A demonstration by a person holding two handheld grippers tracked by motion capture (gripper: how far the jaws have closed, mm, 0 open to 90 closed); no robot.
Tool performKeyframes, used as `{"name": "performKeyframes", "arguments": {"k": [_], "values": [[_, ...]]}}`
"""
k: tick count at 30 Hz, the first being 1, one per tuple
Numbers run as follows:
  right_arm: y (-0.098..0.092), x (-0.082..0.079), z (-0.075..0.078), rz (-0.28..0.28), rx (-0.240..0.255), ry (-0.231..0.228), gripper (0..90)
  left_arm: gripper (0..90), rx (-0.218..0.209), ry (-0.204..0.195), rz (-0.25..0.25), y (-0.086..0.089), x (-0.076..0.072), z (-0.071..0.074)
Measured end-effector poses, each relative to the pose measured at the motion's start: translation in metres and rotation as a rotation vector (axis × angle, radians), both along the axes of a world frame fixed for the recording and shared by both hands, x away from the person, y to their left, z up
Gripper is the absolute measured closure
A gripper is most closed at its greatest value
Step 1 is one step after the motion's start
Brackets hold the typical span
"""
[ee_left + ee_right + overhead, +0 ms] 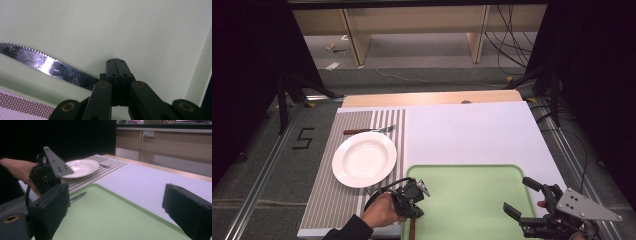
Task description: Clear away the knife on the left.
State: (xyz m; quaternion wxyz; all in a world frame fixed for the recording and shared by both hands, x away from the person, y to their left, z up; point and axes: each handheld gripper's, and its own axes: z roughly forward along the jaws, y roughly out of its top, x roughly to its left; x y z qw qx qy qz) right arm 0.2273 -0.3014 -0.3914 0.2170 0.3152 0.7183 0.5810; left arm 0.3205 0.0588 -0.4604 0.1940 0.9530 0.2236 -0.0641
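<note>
One serrated knife [50,67], one fork [371,130], one white plate [363,159], one green tray [472,200]; left gripper [413,206] fingers clamp the knife, right gripper [524,197] fingers gape empty.

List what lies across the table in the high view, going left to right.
Striped placemat → white plate → left gripper, shut on the knife handle → green tray → right gripper, its fingers apart over the tray's right edge.
</note>
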Motion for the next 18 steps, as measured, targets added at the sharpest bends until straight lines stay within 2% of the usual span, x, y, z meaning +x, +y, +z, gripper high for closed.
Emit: {"name": "performKeyframes", "arguments": {"k": [18], "values": [[-0.0002, 0.0000, 0.0001, 0.001, -0.001, 0.004, 8.7, 89.7, 0.000, 0.000, 0.021, 0.0102, 0.0023, 0.0007]]}}
